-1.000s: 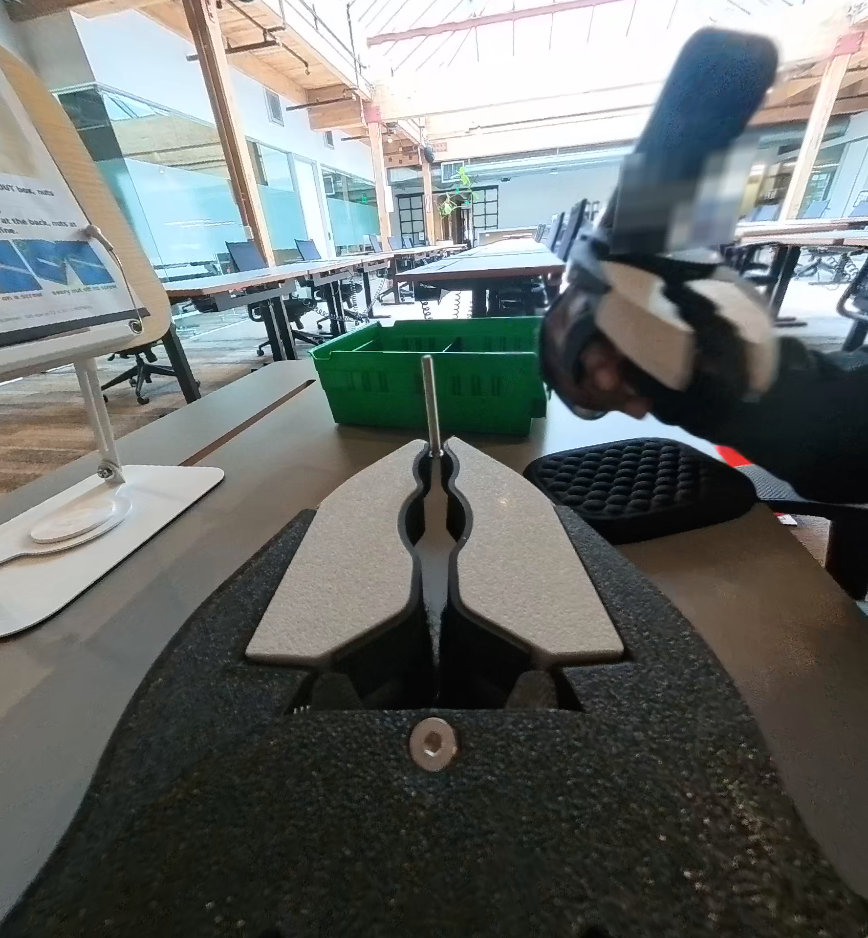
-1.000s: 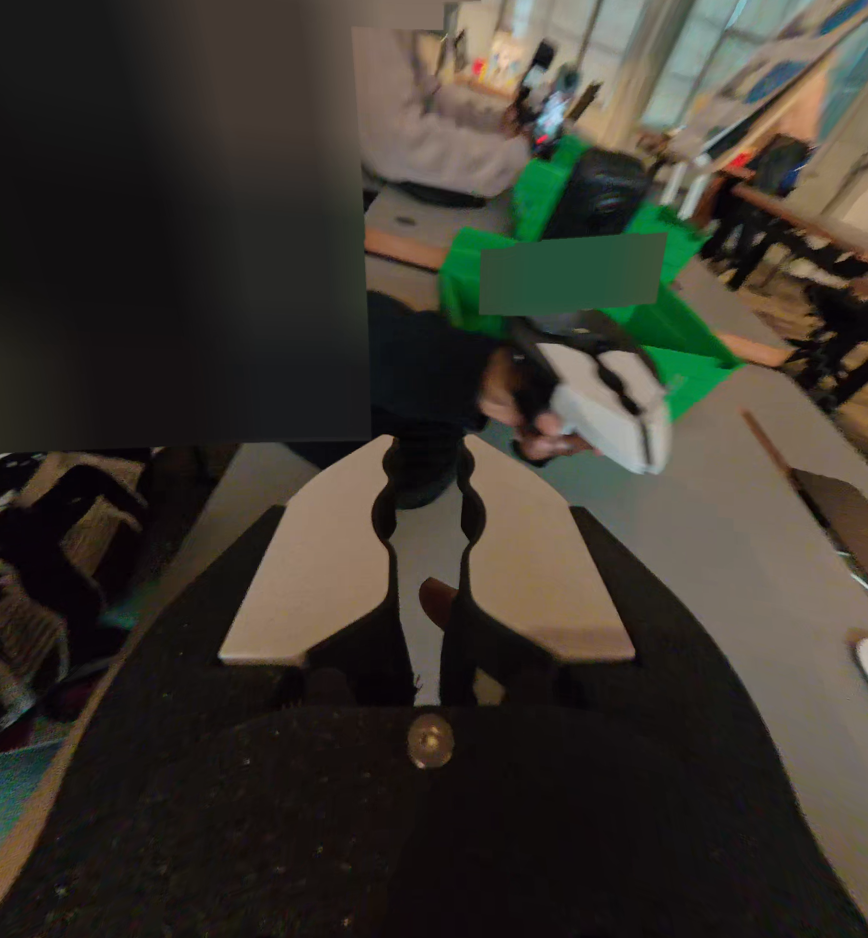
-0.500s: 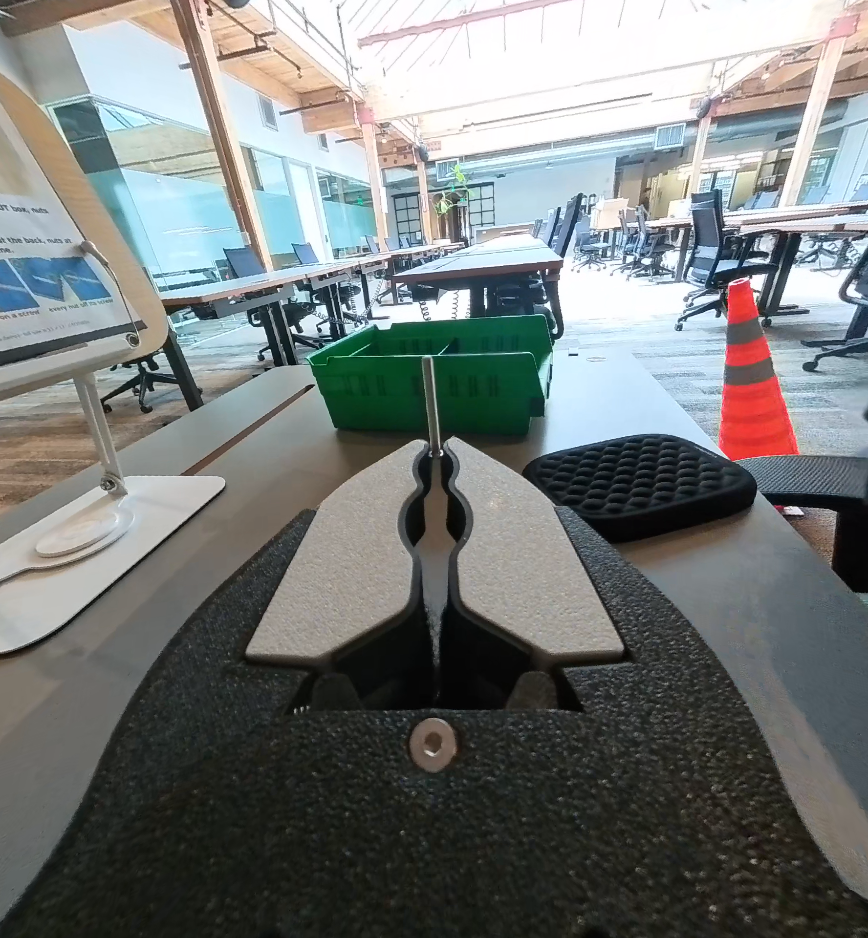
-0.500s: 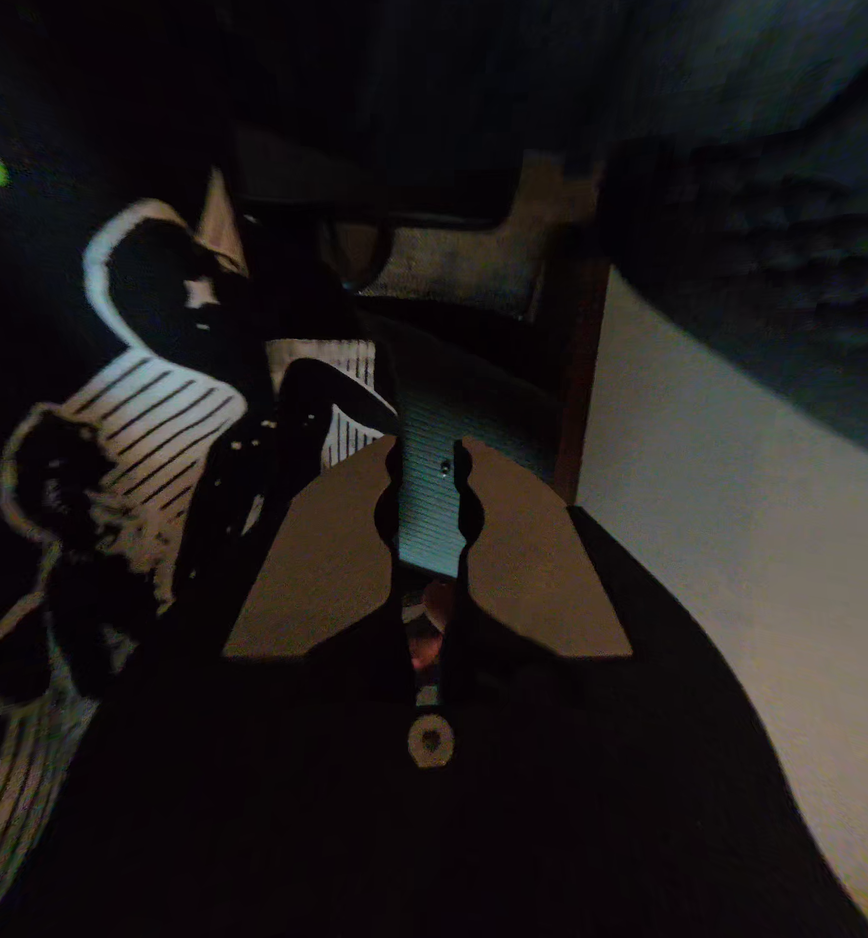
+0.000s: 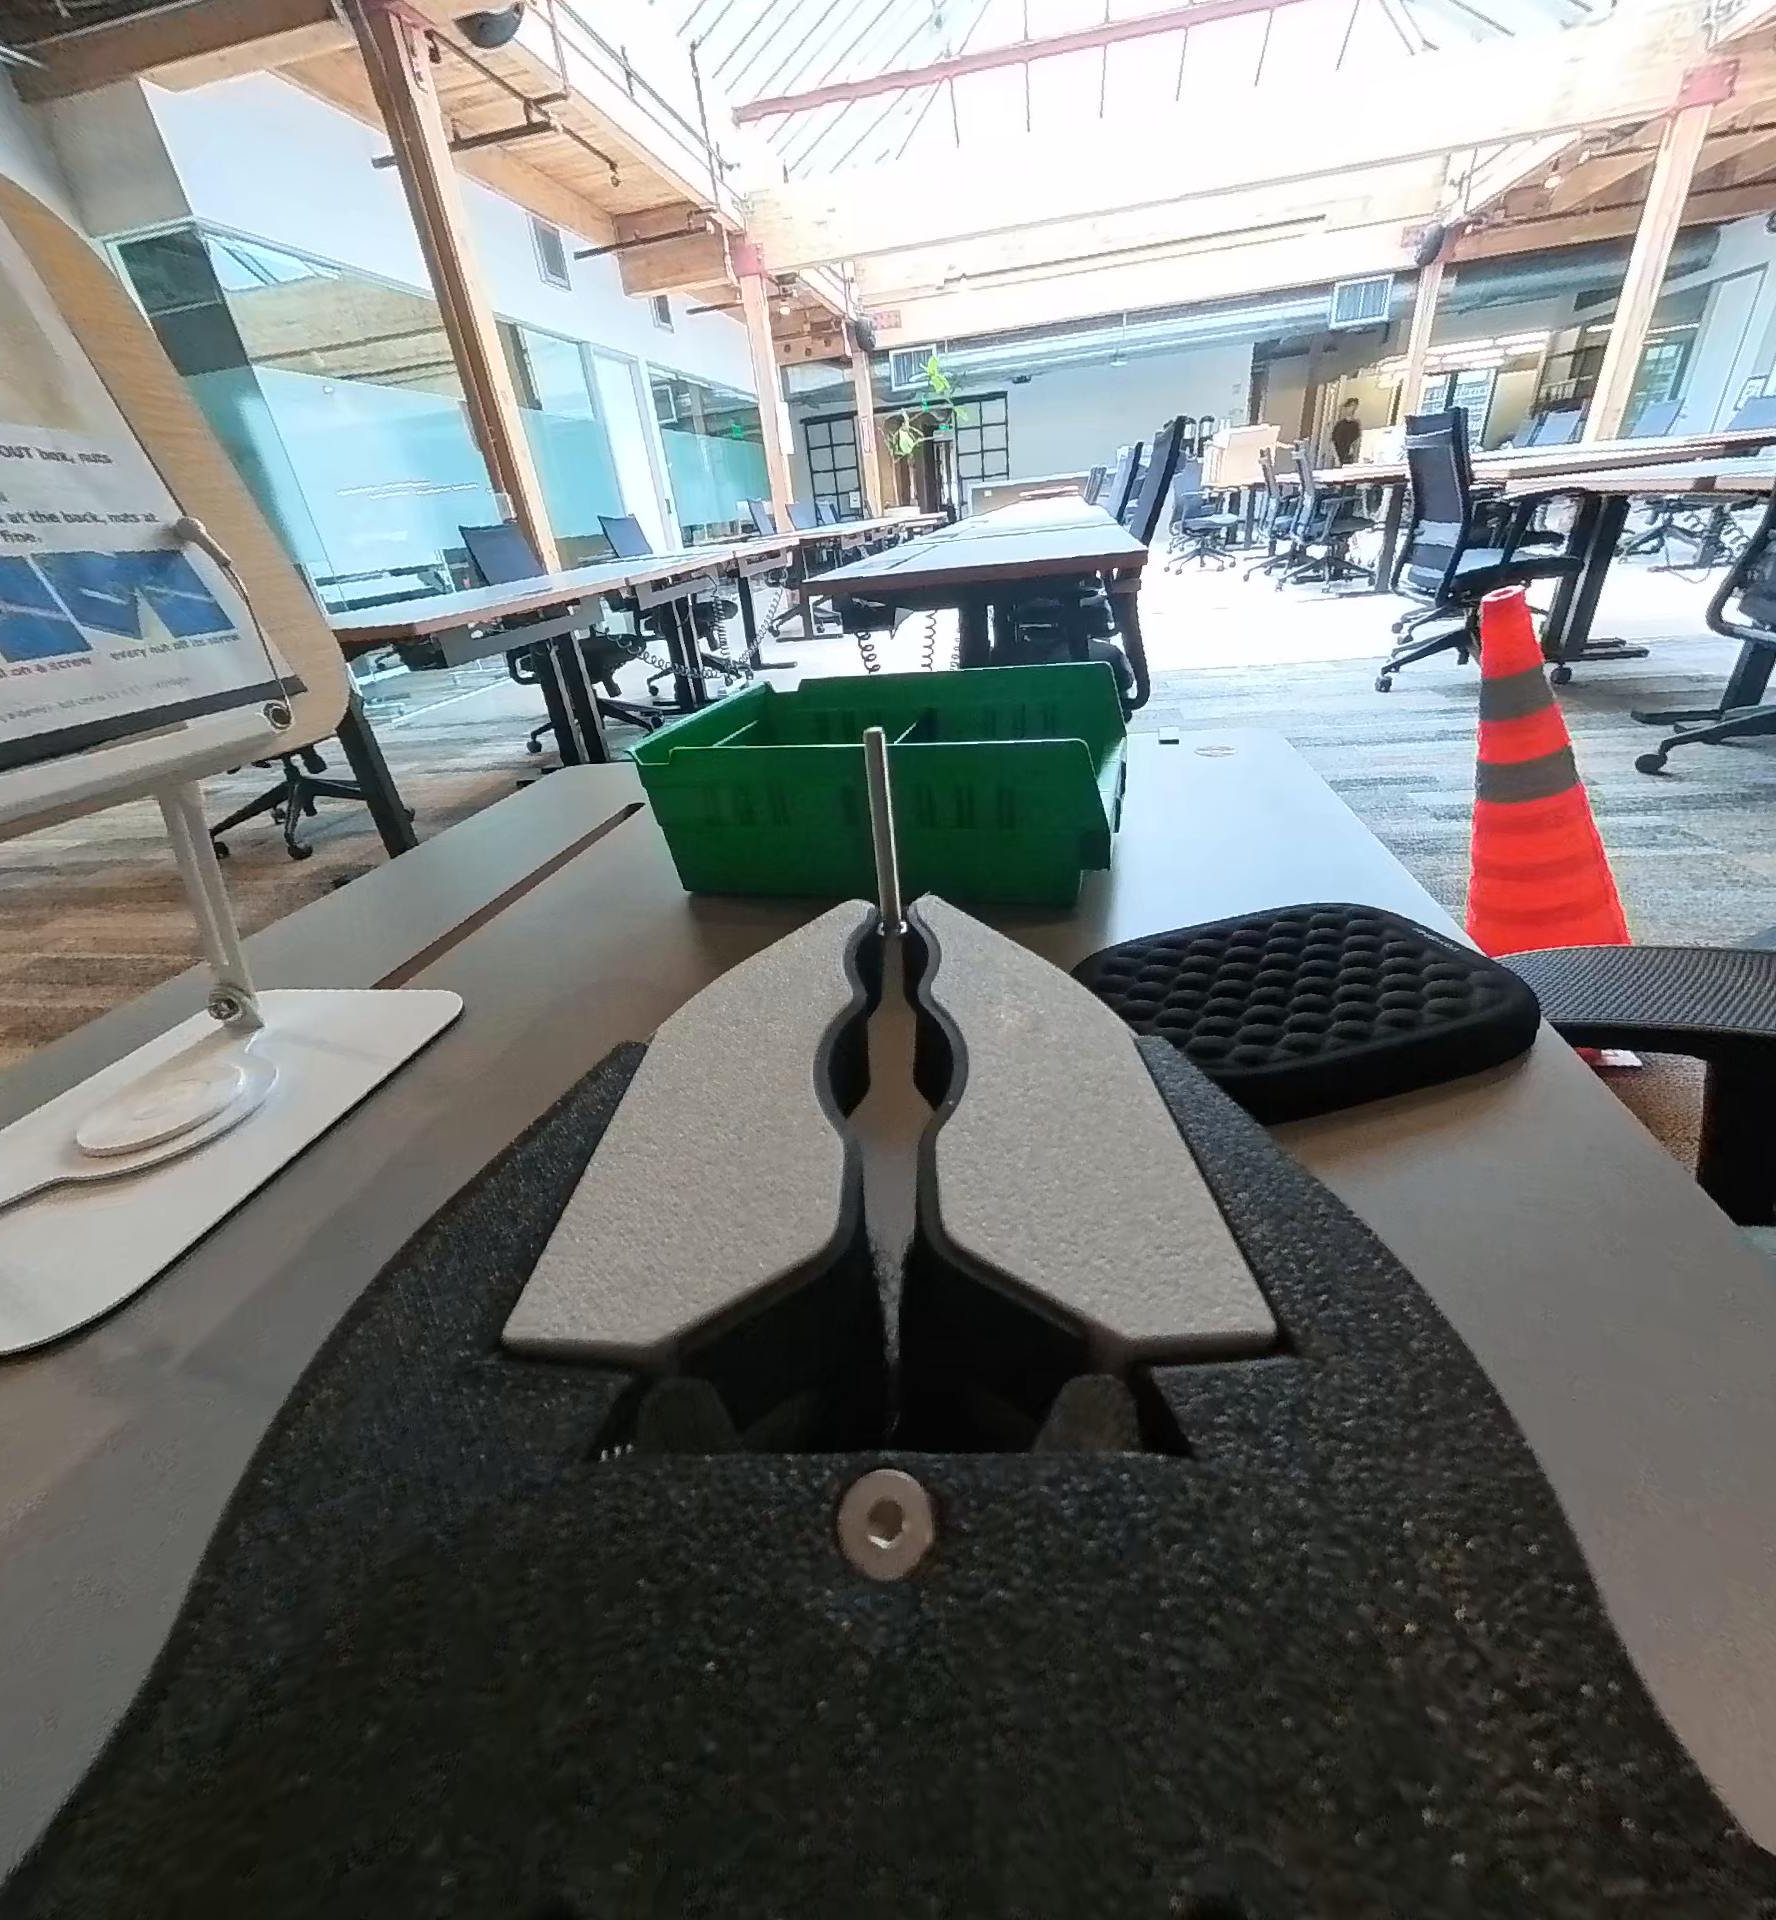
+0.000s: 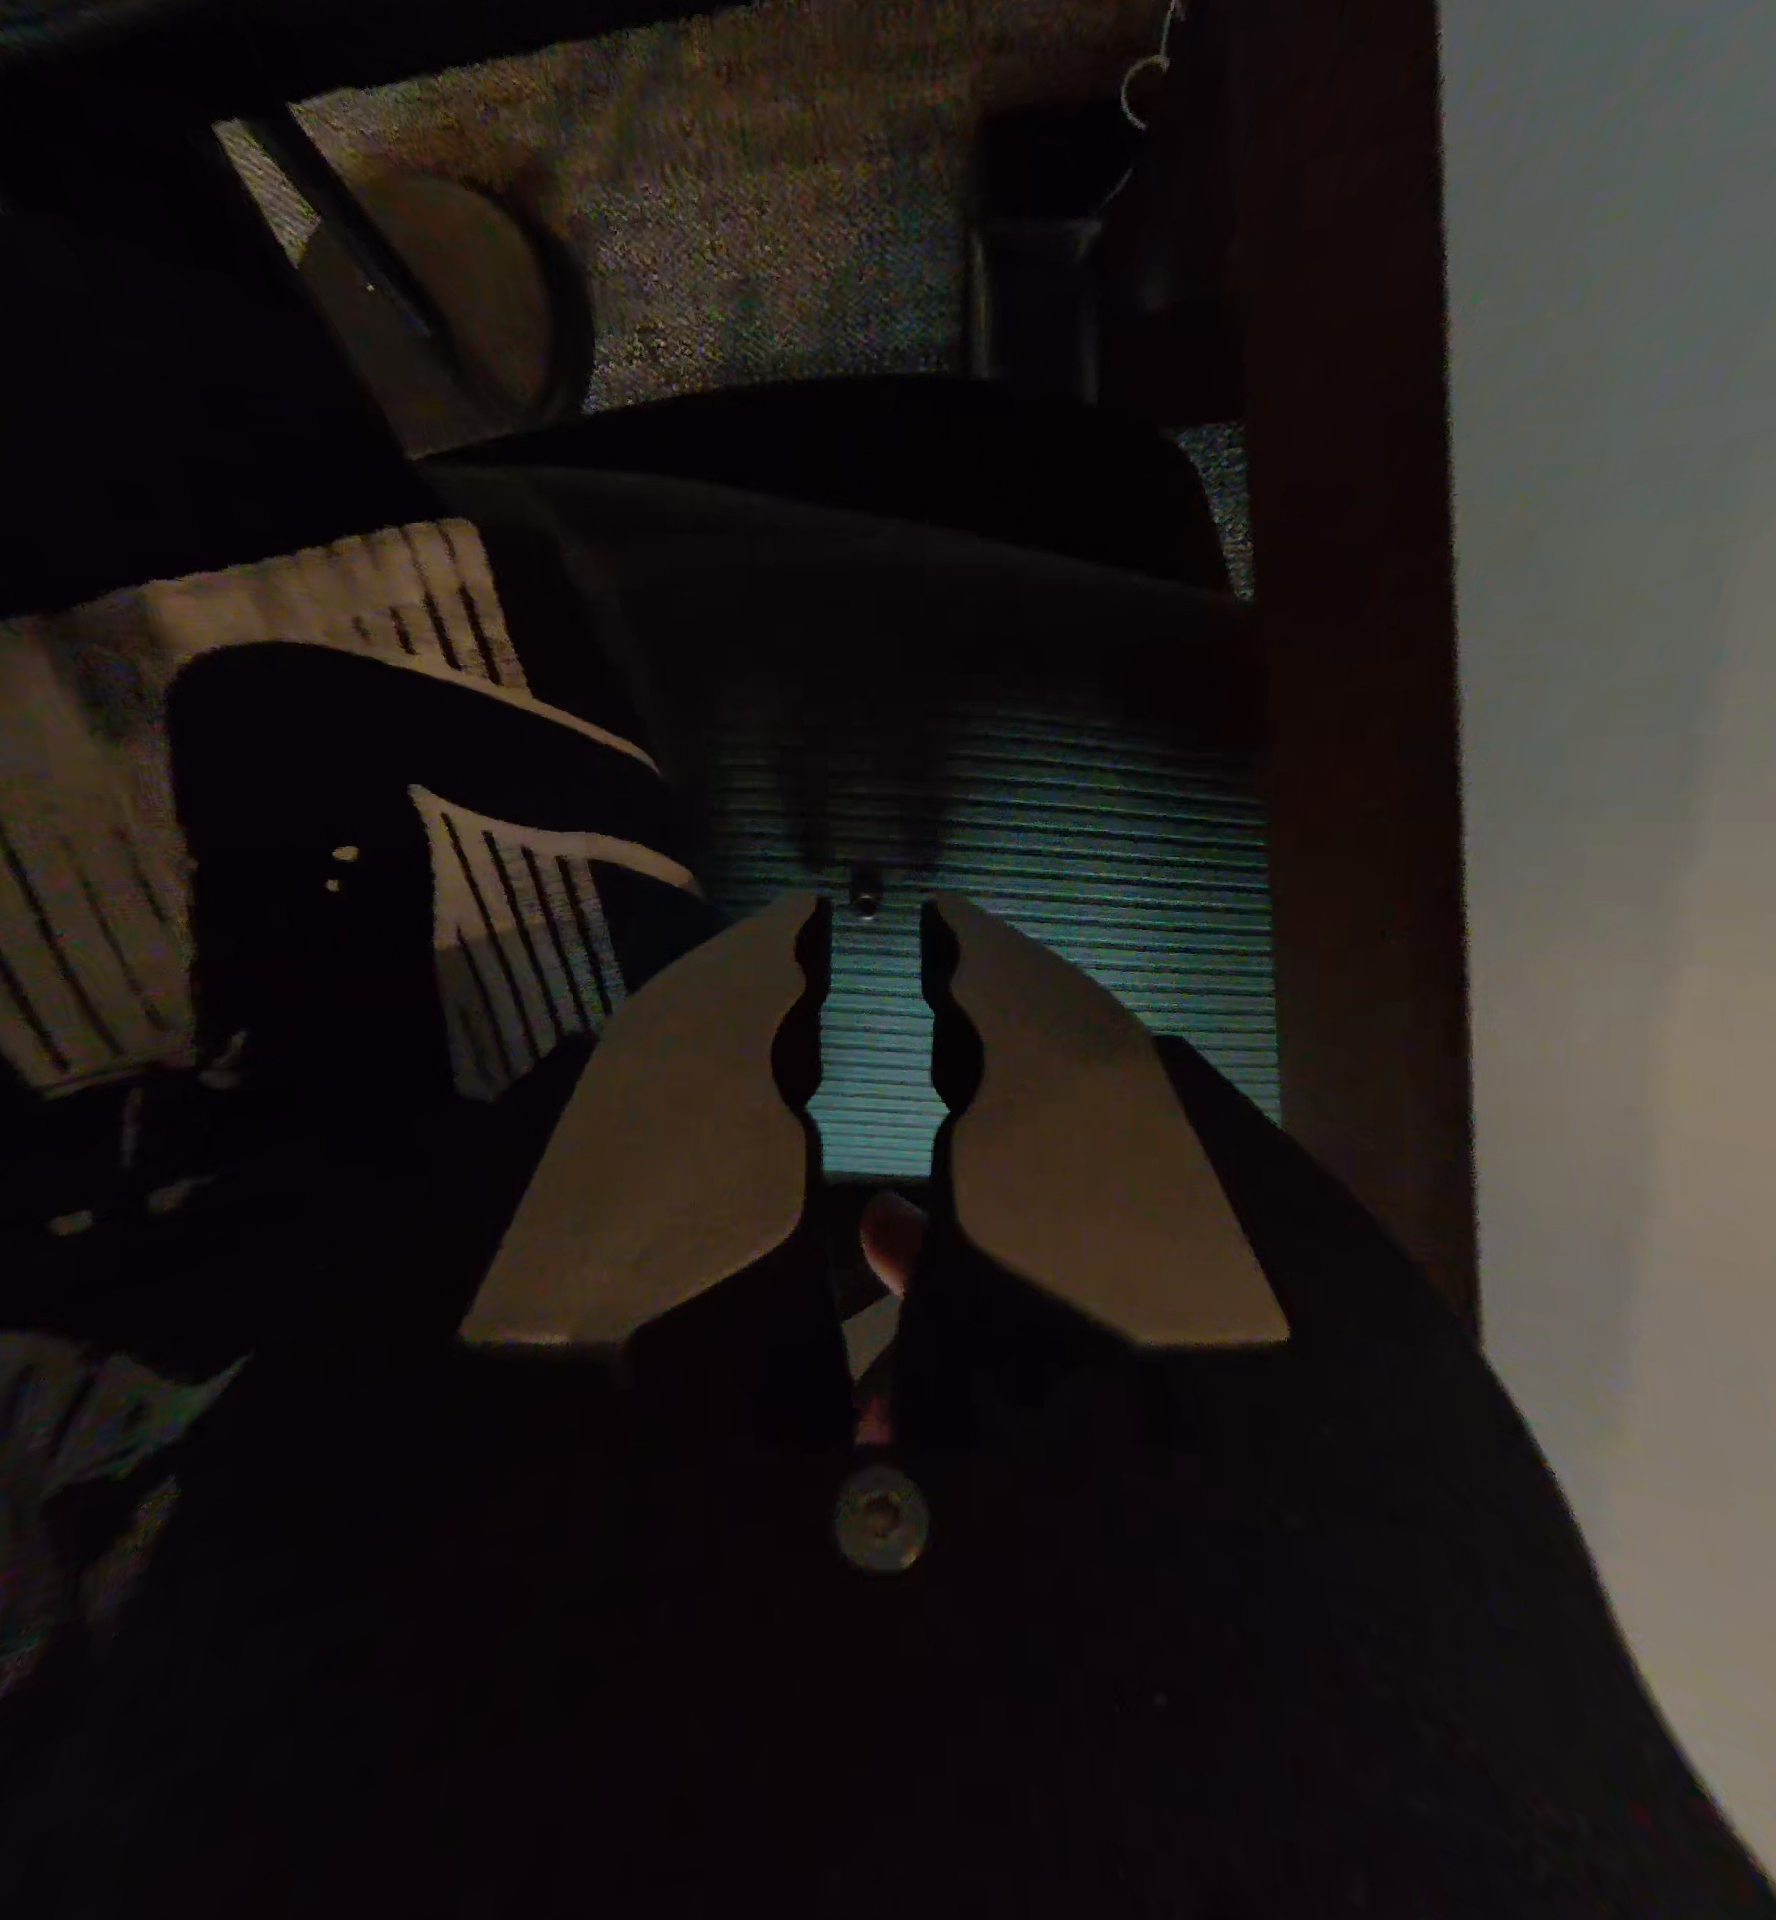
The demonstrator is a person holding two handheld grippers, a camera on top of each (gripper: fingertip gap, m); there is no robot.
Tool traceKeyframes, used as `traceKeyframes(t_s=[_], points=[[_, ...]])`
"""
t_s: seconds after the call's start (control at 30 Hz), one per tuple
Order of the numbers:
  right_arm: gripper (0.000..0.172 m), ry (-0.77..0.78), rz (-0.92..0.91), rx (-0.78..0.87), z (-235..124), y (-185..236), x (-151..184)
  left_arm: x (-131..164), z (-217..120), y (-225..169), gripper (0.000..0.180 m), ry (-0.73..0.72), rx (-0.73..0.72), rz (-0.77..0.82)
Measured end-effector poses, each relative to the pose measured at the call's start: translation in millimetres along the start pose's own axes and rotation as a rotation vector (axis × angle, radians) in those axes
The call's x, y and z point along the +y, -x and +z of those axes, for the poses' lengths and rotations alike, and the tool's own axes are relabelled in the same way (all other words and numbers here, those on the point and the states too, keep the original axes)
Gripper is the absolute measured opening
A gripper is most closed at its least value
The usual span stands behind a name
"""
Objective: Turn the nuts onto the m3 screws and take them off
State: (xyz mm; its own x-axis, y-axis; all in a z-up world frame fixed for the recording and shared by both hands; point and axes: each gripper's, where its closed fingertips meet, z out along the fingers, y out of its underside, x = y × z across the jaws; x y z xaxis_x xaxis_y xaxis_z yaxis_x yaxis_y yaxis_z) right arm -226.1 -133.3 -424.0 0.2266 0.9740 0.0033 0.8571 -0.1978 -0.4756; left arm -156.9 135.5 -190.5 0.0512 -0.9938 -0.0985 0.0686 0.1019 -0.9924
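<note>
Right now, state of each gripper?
Left gripper: closed on a screw, shaft sticking up.
Right gripper: open, nothing between its fingers; a small dark object lies just past the tips.

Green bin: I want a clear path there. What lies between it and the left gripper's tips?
In the left wrist view, only bare table, crossed by the screw the left gripper holds upright before the green bin.

We see a grey-brown table (image 5: pixel 1279 831) bearing a green bin (image 5: pixel 863 821) toward its far end. Nearer us lie a black honeycomb pad (image 5: pixel 1310 997) at right and a white stand base (image 5: pixel 188 1132) at left.
</note>
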Motion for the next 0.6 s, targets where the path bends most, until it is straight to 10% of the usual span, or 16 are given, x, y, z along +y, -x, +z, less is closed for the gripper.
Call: traceKeyframes(t_s=[0.6], points=[[0.004,0.001,-0.014,-0.004,3.3,-0.5,2.8,2.7,0.8,-0.4,0.002,0.007,0.007,-0.011]])
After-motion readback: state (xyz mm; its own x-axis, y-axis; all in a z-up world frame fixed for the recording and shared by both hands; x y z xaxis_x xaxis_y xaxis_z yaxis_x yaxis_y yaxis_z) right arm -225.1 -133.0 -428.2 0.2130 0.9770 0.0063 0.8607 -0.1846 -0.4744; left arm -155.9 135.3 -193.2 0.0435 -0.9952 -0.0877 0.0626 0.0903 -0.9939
